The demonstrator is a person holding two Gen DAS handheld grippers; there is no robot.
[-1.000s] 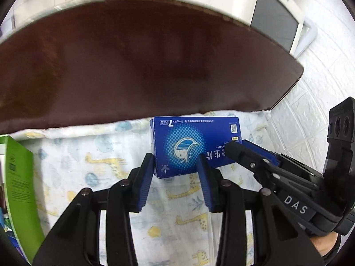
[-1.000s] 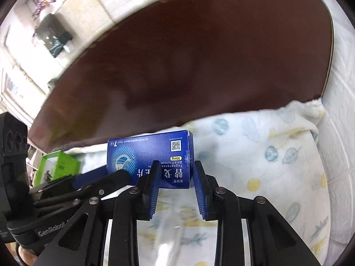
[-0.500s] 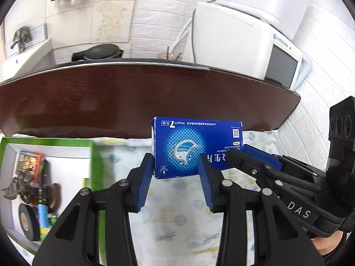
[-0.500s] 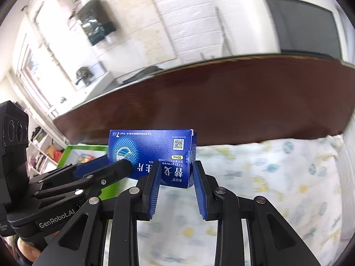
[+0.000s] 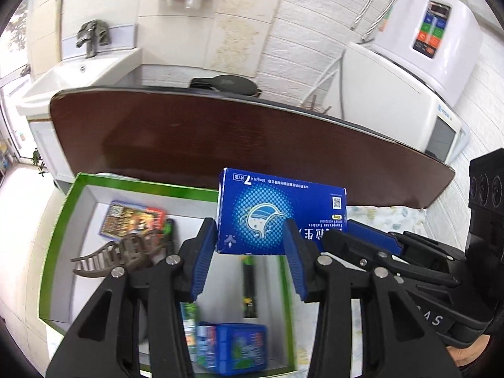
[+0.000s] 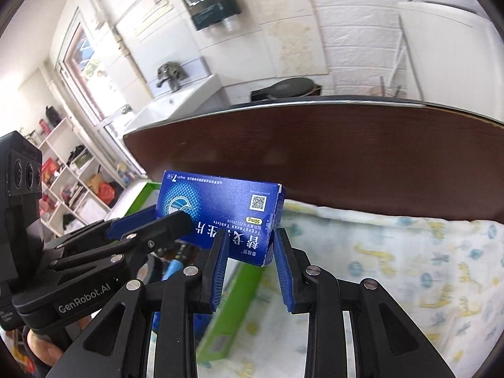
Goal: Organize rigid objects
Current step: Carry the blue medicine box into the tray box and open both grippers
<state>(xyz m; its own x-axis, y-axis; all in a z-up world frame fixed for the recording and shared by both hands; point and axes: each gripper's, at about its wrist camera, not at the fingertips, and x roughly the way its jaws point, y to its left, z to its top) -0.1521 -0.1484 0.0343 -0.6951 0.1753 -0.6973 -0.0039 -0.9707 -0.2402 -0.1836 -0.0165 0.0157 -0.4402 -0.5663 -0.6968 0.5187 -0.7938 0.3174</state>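
Held item: a flat blue cardboard tablet box with white printed text and a QR code is carried in the air, its printed face turned toward both cameras and upside down.
Right tool: the right tool is closed on the right end of the box, which is pinched between its blue ribbed pads.
Left tool: the left tool is set at a moderate opening. Its blue pads are seen at the lower left part of the box; whether they touch it cannot be told.
Position of box: the box is located above the right rim of a green-rimmed, white-lined open carton.
Carton contents: a colourful printed card pack, a brown toothed hair clip, a dark pen-like stick and a blue plastic case lie inside.
Support: the carton rests on a white cloth with yellow and blue prints.
Background: a dark brown wooden board stands behind the cloth.
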